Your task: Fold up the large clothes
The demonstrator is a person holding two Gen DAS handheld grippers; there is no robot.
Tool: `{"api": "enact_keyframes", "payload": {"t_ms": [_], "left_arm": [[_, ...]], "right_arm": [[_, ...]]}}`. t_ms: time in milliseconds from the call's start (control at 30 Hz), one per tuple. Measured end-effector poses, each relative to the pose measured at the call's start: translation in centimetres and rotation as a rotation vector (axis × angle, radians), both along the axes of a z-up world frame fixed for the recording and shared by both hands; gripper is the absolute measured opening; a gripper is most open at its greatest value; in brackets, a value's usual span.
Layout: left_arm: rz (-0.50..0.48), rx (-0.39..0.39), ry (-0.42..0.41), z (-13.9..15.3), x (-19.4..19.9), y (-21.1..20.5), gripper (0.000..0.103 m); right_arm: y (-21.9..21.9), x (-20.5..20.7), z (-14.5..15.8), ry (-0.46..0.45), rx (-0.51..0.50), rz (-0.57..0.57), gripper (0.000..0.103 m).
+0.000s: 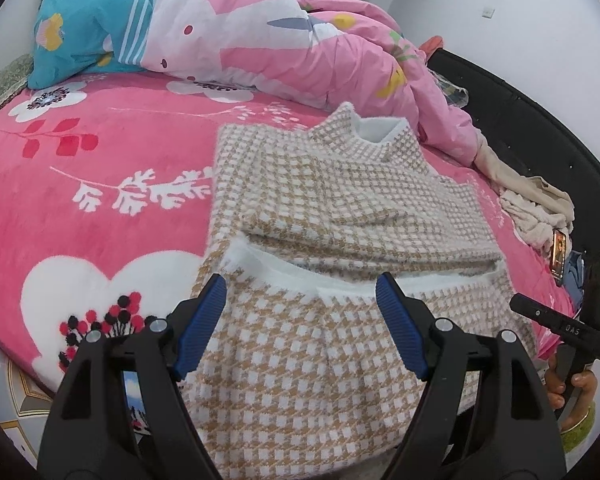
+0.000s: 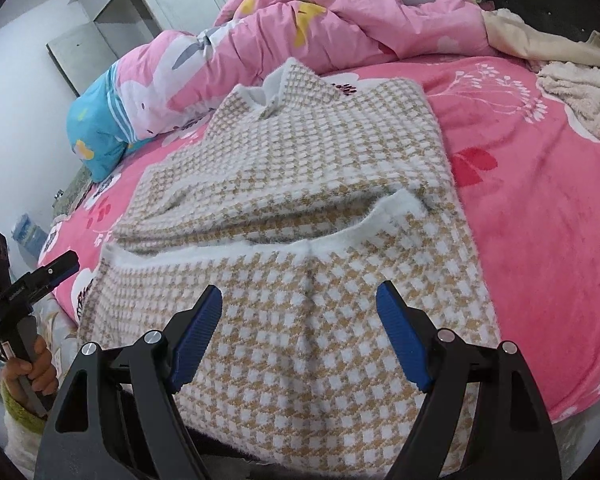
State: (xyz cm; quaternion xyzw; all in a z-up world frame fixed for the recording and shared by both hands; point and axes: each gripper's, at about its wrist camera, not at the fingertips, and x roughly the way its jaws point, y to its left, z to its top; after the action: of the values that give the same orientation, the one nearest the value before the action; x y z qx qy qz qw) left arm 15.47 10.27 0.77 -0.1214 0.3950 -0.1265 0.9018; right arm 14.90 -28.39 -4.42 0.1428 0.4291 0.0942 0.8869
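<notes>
A large tan-and-white checked sweater (image 1: 340, 208) (image 2: 300, 168) lies on the pink bed, its collar at the far end and its near part folded up, so the white hem band (image 1: 300, 276) (image 2: 260, 240) runs across the middle. My left gripper (image 1: 302, 292) hovers open over the folded near part, blue pads wide apart with nothing pinched between them. My right gripper (image 2: 300, 304) also stands open above the same near part, holding nothing. The right gripper (image 1: 560, 328) shows at the right edge of the left wrist view. At the left edge of the right wrist view is the left gripper (image 2: 40, 276).
A pink floral blanket (image 1: 100, 200) (image 2: 540, 220) covers the bed. A bunched pink and blue quilt (image 1: 220, 40) (image 2: 300, 20) lies at the far side. Cream clothes (image 1: 532, 204) (image 2: 572, 88) and a phone (image 1: 559, 250) lie near the dark bed frame (image 1: 540, 120).
</notes>
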Motion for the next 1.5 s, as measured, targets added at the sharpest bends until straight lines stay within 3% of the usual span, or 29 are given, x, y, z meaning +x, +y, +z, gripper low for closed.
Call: {"api": "enact_keyframes", "payload": {"t_ms": [467, 600, 933, 1200, 1500], "left_arm": [[0.005, 0.03, 0.006, 0.0, 0.1, -0.2, 0.074], [0.024, 0.075, 0.008, 0.2, 0.1, -0.6, 0.083], [0.043, 0.152, 0.004, 1.2, 0.3, -1.3, 0.088], [0.042, 0.227, -0.025, 4.7, 2.5, -2.1, 0.088], [0.019, 0.239, -0.075, 8.9, 8.0, -2.7, 0.088]], "right_arm": [[0.5, -0.2, 0.2, -0.005, -0.031, 0.002, 0.077], [1.0, -0.2, 0.5, -0.009, -0.09, -0.008, 0.077], [2.2, -0.3, 2.1, -0.049, -0.177, 0.016, 0.084], [2.8, 1.6, 5.0, -0.07, -0.165, 0.105, 0.084], [1.6, 8.0, 9.1, -0.068, -0.111, 0.167, 0.084]]}}
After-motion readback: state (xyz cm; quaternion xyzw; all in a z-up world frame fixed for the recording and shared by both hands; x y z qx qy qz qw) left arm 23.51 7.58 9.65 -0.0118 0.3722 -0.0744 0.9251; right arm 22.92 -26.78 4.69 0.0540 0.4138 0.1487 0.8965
